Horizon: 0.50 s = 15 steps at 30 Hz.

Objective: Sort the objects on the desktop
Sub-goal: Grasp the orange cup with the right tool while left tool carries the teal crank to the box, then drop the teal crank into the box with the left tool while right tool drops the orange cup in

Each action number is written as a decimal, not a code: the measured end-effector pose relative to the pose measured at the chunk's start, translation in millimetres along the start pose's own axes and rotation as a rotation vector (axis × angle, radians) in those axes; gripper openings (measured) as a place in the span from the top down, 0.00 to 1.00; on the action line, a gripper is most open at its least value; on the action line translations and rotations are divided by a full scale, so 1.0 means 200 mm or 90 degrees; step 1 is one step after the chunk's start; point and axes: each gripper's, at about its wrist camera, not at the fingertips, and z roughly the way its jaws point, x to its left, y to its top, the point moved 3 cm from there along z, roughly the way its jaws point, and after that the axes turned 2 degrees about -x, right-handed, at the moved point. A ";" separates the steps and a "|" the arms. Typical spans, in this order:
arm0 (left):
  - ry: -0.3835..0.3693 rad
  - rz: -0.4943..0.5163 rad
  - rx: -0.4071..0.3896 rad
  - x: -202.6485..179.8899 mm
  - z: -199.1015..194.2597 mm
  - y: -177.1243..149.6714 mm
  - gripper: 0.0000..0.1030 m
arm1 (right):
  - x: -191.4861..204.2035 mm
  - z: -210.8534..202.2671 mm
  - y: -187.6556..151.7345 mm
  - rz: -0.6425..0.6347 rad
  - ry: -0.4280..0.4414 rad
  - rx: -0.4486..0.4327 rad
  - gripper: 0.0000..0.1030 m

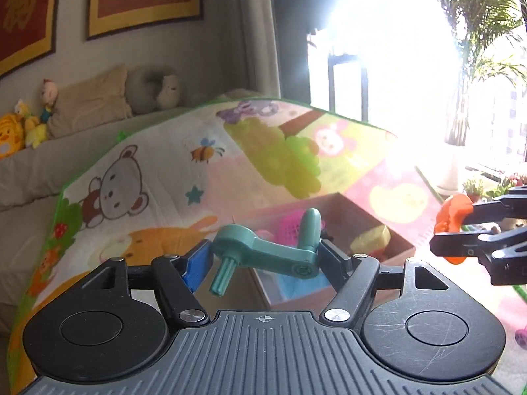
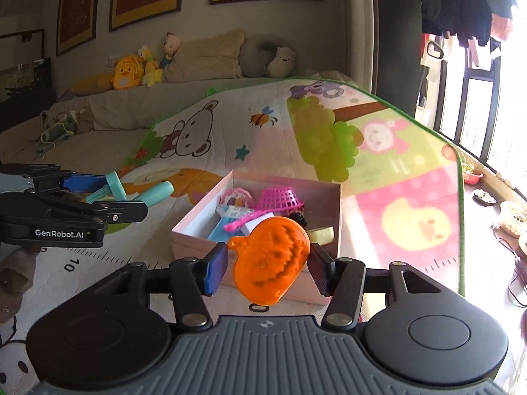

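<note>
My left gripper [image 1: 263, 258] is shut on a teal plastic crank handle [image 1: 263, 250], held in the air just in front of a pink cardboard box [image 1: 400, 240]. The crank also shows in the right wrist view [image 2: 131, 191], left of the box. My right gripper [image 2: 268, 265] is shut on an orange pumpkin-face mould [image 2: 271, 260], held above the near edge of the box [image 2: 197, 220]. The mould also shows at the right in the left wrist view [image 1: 453, 220]. The box holds a pink basket [image 2: 280, 199], a yellow block [image 2: 322, 234] and several other toys.
The box sits on a cartoon play mat [image 2: 395, 177] with a bear and bee print. A sofa [image 2: 131, 105] with pillows and plush toys runs behind. A bright window and potted plants [image 1: 467, 65] are at the right.
</note>
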 end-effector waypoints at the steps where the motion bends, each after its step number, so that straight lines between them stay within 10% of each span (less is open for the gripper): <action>1: -0.001 -0.018 -0.005 -0.01 0.08 0.04 0.23 | -0.02 0.00 0.03 -0.001 -0.014 -0.010 0.48; 15: 0.020 -0.010 0.086 0.00 0.09 -0.35 0.04 | -0.14 0.37 0.09 0.022 -0.029 0.060 0.48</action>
